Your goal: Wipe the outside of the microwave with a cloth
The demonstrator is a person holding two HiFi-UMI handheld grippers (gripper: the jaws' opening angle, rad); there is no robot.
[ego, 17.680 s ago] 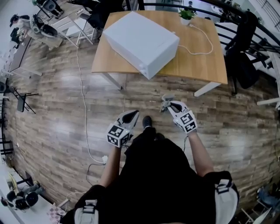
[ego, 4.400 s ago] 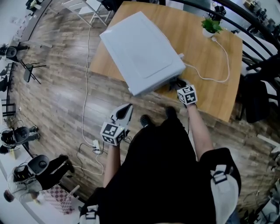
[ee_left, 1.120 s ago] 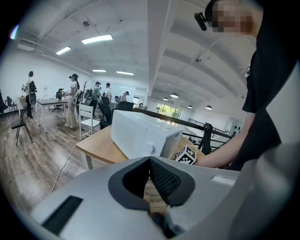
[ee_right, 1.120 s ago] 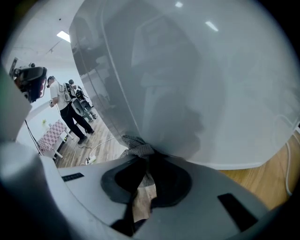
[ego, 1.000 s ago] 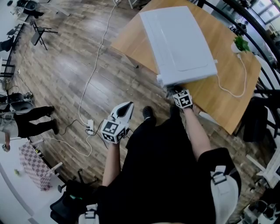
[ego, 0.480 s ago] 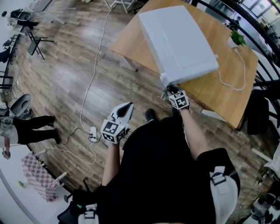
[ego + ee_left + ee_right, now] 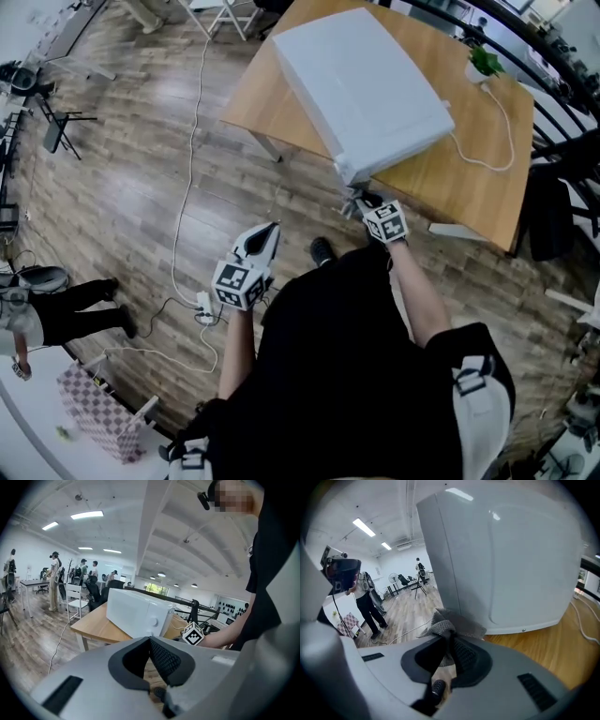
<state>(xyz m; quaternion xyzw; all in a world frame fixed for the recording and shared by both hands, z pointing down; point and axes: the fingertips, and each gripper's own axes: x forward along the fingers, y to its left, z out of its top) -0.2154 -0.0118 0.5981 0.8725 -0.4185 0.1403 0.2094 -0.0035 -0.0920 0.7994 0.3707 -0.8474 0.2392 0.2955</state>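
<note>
Head view: right hand-held gripper [image 7: 361, 199] clamped on grey cloth [image 7: 449, 623] against near lower corner of microwave [image 7: 361, 84], on tabletop [image 7: 455, 178]. Left hand-held gripper [image 7: 263, 236] closed, empty, over floor. Potted plant [image 7: 484, 64] behind.

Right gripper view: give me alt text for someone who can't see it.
The right tongs are shut on a grey cloth, held at the lower edge of a white microwave on a wooden table. A person stands beyond, at left.
</note>
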